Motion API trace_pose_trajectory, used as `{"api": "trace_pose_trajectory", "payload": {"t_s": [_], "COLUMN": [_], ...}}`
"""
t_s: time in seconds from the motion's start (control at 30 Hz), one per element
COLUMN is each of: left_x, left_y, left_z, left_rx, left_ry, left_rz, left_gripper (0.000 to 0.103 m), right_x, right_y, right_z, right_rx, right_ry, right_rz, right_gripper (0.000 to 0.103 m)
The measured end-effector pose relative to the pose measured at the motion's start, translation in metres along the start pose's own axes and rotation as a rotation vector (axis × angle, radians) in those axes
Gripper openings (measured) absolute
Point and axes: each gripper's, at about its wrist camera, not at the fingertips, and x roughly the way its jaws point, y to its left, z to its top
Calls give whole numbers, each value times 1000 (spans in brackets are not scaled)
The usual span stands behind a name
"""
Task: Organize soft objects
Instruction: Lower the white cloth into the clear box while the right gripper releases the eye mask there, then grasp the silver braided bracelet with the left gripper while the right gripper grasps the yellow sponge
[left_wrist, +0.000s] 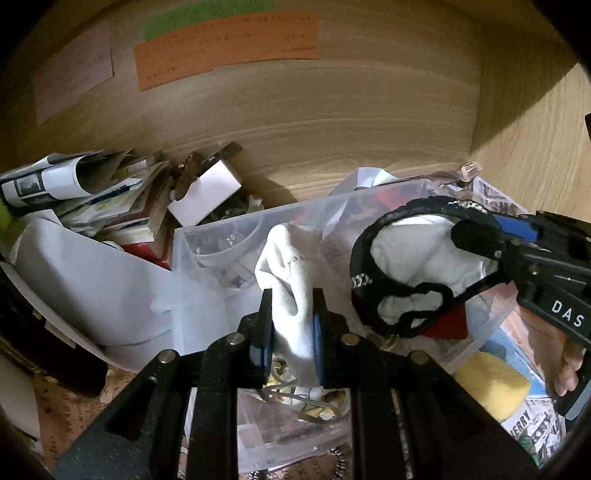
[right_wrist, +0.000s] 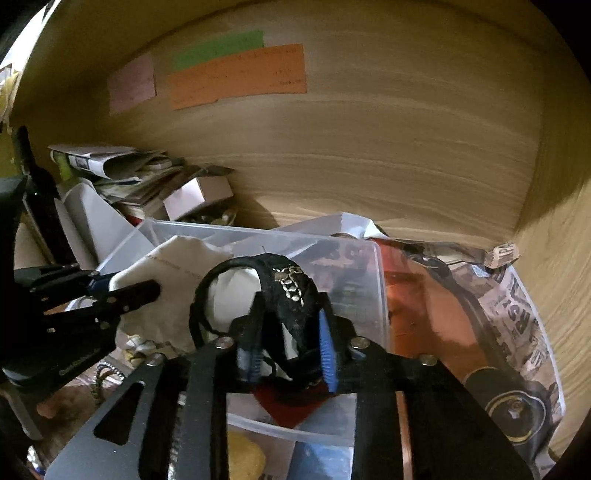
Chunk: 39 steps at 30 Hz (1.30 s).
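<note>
My left gripper (left_wrist: 293, 314) is shut on a white cloth (left_wrist: 291, 280) and holds it over a clear plastic bin (left_wrist: 221, 229). My right gripper (right_wrist: 291, 328) is shut on a black lace garment with silver trim (right_wrist: 291, 291), which hangs over the same bin (right_wrist: 362, 258). In the left wrist view the right gripper (left_wrist: 476, 240) comes in from the right, with the black garment (left_wrist: 369, 258) looped below it over another white cloth (left_wrist: 417, 251). In the right wrist view the left gripper (right_wrist: 122, 291) is at the left, holding the white cloth (right_wrist: 173, 280).
A wooden back wall (left_wrist: 332, 110) carries orange (left_wrist: 225, 48), green and pink paper notes. A pile of papers and a small white box (left_wrist: 207, 195) lie at the back left. A yellow sponge (left_wrist: 491, 384) and printed newspaper (right_wrist: 517, 314) lie at the right.
</note>
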Motion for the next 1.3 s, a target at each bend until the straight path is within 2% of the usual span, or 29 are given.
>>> {"api": "trace_pose_trajectory", "payload": {"t_s": [0.17, 0.23, 0.3, 0.37, 0.5, 0.73, 0.87, 1.07, 1.3], "left_x": [0, -5, -12, -22, -45, -77, -91, -95, -73], "left_y": [3, 5, 7, 8, 11, 22, 28, 30, 22], "left_z": [1, 1, 1, 1, 1, -10, -22, -49, -76], "left_rx": [-19, -27, -34, -37, -41, -56, -58, -52, -30], "left_ry": [2, -8, -28, -55, -99, -140, -136, -75, 37], "left_rz": [-3, -5, -7, -8, -14, -12, -3, 2, -7], "left_gripper": [28, 32, 43, 49, 55, 72, 87, 92, 93], "right_x": [-3, -9, -18, -26, -46, -73, -80, -74, -57], "right_y": [0, 1, 4, 6, 11, 19, 21, 22, 20], "right_z": [0, 2, 4, 5, 6, -2, -12, -39, -67], "right_rx": [-8, -15, -23, -29, -41, -55, -54, -31, -4], "right_ry": [-14, -33, -57, -82, -124, -151, -140, -65, 44], "right_rz": [-34, -41, -47, -49, -36, 5, 31, 62, 68], "right_gripper": [52, 57, 65, 70, 77, 83, 84, 84, 84]}}
